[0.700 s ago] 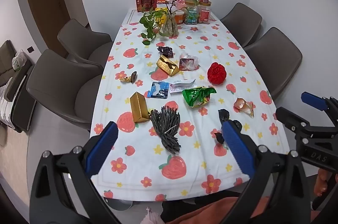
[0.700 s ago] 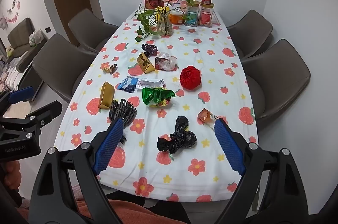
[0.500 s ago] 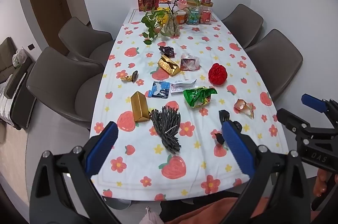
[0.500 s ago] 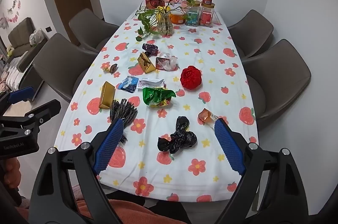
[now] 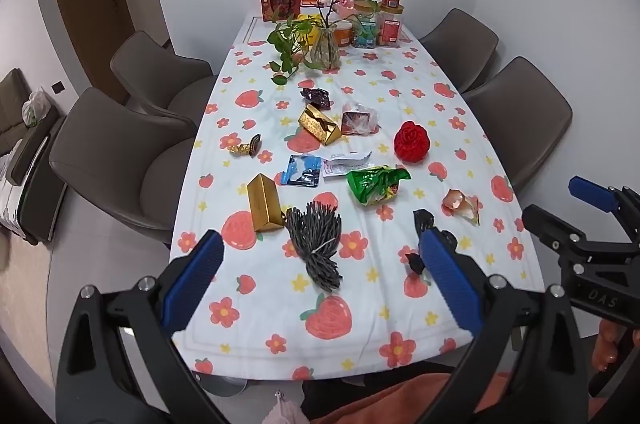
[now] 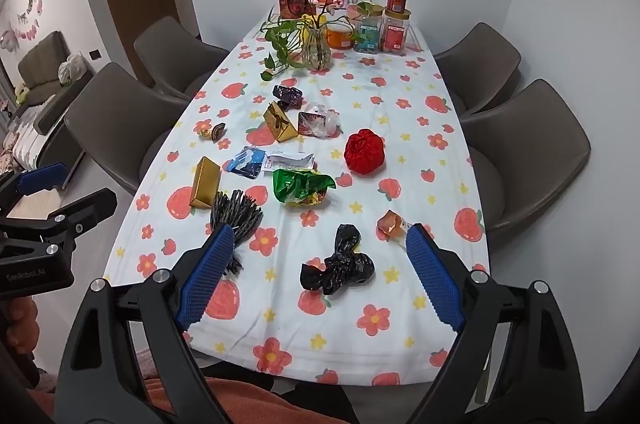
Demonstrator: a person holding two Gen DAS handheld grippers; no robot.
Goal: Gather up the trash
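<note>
Trash lies on a flowered tablecloth (image 5: 360,304). Near me are a crumpled black bag (image 6: 340,264), a dark fringed bundle (image 5: 316,244), a gold box (image 5: 262,202), a green wrapper (image 5: 374,182) and an orange wrapper (image 6: 390,224). Farther off are a blue packet (image 5: 302,170), a red rose-shaped ball (image 5: 412,142) and a second gold box (image 5: 318,124). My left gripper (image 5: 320,284) is open above the near table edge, over the bundle. My right gripper (image 6: 320,280) is open above the black bag. Both are empty.
A glass vase (image 5: 325,52) with a plant, jars (image 5: 390,28) and a red box (image 5: 280,2) stand at the far end. Grey chairs (image 5: 120,148) line both sides of the table. A small gold foil piece (image 5: 244,148) lies near the left edge.
Both views have shifted very slightly; the grippers stay open and hovering at the near table edge. Nothing on the table has moved.
</note>
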